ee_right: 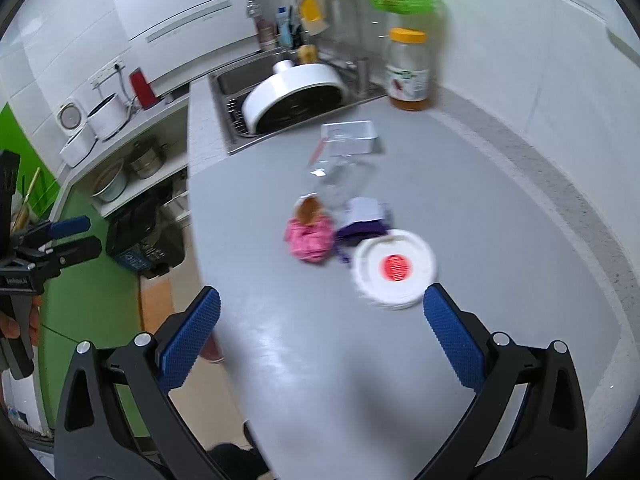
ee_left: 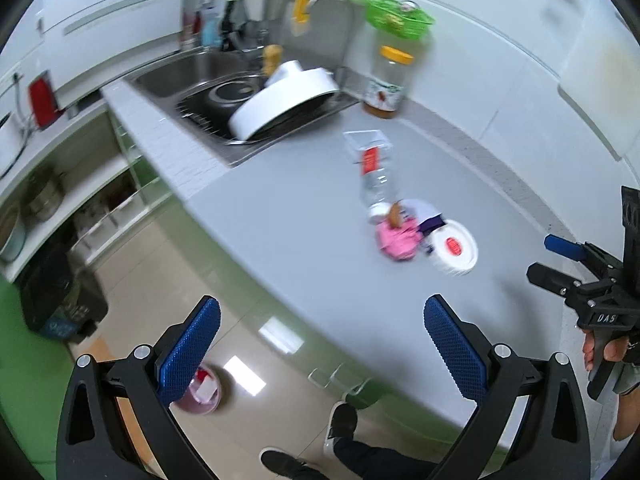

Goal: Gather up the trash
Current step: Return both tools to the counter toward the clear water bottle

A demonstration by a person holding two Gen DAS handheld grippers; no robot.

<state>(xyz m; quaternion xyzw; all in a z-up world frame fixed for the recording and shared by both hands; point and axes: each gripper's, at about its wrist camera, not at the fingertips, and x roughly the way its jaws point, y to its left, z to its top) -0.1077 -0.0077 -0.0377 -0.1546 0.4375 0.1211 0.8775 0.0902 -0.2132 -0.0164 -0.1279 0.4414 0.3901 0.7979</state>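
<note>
left gripper [ee_left: 320,354]: jaws wide, empty, out past the counter edge over the floor
right gripper [ee_right: 320,344]: jaws wide, empty, above the counter [ee_right: 500,208]
trash: white lid [ee_right: 394,268] just ahead of right gripper; pink wad [ee_right: 310,238], purple wrapper [ee_right: 366,220], clear bottle [ee_right: 340,180] clustered beyond
room: sink [ee_right: 236,80] with white pot [ee_right: 296,88] at back, jar [ee_right: 408,70] beside it
</note>
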